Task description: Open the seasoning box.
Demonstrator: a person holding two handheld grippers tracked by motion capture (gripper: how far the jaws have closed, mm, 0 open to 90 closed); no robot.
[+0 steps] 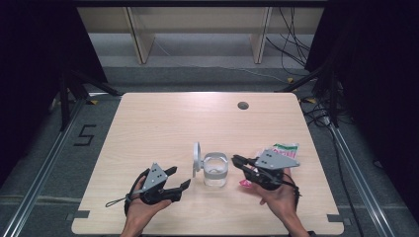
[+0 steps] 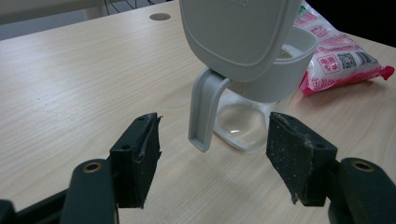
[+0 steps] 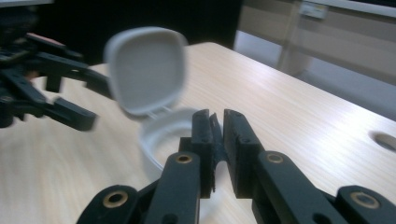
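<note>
Clear jar [image 1: 216, 171] sits mid-worktop [image 1: 163, 123], lid [image 1: 196, 159] flipped up. Left tongs [image 1: 179, 179] gape wide, empty, just left of the jar — right tongs [image 1: 236, 160] nearly together, gripping nothing, just right of it.

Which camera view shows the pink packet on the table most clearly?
The left gripper view: the pink packet lies sharp and close behind the clear container, its printing visible. In the high view the packet is small and partly covered by the right gripper.
</note>
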